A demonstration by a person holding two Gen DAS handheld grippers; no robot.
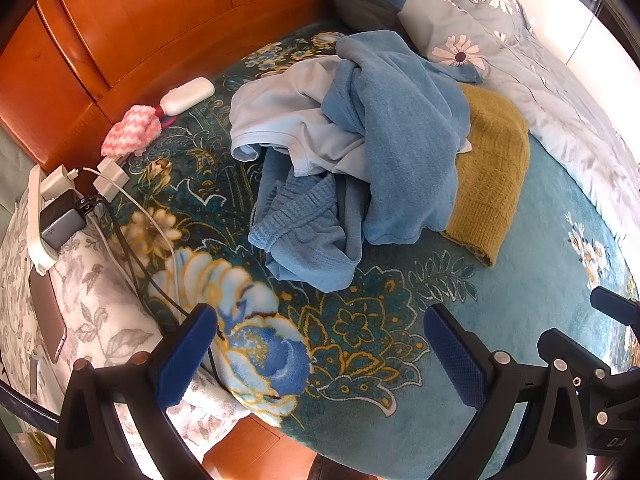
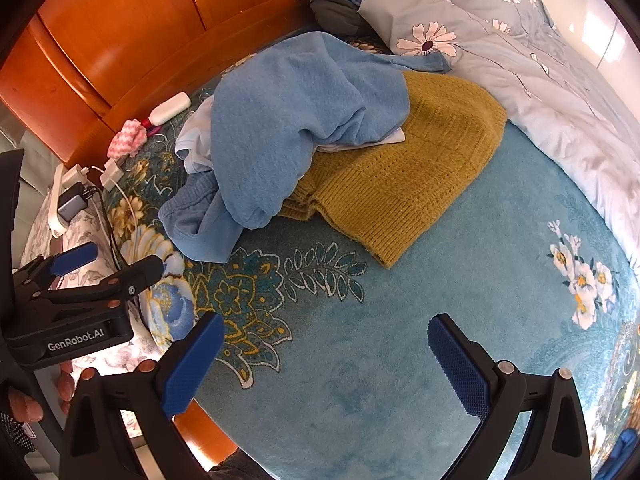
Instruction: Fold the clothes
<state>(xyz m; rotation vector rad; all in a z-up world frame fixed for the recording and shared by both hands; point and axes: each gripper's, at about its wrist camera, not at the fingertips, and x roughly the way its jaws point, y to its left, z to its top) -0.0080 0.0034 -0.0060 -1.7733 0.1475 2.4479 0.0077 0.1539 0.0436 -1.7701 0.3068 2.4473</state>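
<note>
Both tongs (image 1: 320, 356) (image 2: 326, 364) spread, empty, over bare blanket (image 2: 360, 400); clothes pile (image 1: 360, 140) well beyond.

A teal floral blanket (image 1: 360, 340) covers the bed beside an orange wooden headboard (image 1: 140, 20). A daisy-print duvet (image 1: 520, 64) lies bunched along the far side, while chargers and cables (image 1: 76, 196), a white bottle (image 1: 188, 94) and a pink-and-white cloth (image 1: 130, 130) sit near the headboard.
</note>
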